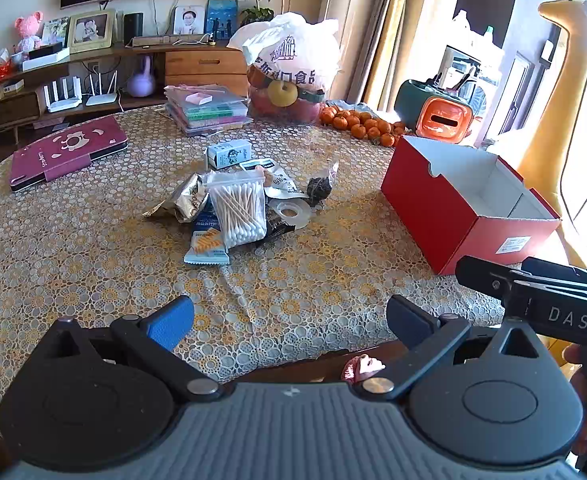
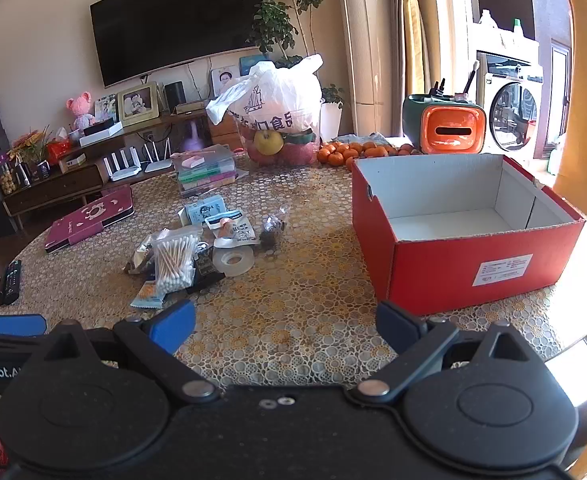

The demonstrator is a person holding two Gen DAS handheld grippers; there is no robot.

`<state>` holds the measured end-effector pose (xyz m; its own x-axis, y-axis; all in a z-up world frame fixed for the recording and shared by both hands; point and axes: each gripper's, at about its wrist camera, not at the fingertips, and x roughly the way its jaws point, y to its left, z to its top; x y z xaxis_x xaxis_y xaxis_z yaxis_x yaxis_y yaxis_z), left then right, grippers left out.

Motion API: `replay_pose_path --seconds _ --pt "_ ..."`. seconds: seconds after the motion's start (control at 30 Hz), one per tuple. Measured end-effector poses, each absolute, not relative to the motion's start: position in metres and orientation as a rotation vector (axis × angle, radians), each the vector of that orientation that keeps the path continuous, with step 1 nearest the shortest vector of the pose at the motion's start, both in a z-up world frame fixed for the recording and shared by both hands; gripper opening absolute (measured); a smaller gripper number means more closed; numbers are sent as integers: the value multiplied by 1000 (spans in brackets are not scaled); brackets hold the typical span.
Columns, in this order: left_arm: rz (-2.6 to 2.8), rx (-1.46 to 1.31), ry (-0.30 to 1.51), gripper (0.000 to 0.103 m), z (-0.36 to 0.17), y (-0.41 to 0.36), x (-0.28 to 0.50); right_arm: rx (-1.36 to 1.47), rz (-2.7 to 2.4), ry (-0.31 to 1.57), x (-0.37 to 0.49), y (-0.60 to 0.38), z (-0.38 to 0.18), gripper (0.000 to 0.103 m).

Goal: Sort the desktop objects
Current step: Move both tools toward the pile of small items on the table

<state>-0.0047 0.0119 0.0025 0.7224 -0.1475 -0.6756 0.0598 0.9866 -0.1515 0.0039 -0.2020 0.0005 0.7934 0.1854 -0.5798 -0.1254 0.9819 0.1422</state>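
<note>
- Both claws were wide open and held nothing. The left claw and the right claw hung low over the near edge of the surface, well back from the things.
- A little heap sat in the middle: a bag of cotton buds, a roll of clear tape, a small white box and some snack packets.
- The red box stood open and empty off to the right, likely so the things could be dropped in.
- Nothing looked sorted yet.
</note>
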Motion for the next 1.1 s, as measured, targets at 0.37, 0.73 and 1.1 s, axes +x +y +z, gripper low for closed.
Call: replay_pose_path --seconds 0.37,0.73,1.1 --pt "-121 -119 753 103 0 16 1 77 194 627 15 -196 1 96" --pt "-95 -124 732 103 -8 35 34 54 206 628 48 -189 -8 94" --pt "-21 -104 712 102 -17 63 78 22 227 636 86 -178 -19 93"
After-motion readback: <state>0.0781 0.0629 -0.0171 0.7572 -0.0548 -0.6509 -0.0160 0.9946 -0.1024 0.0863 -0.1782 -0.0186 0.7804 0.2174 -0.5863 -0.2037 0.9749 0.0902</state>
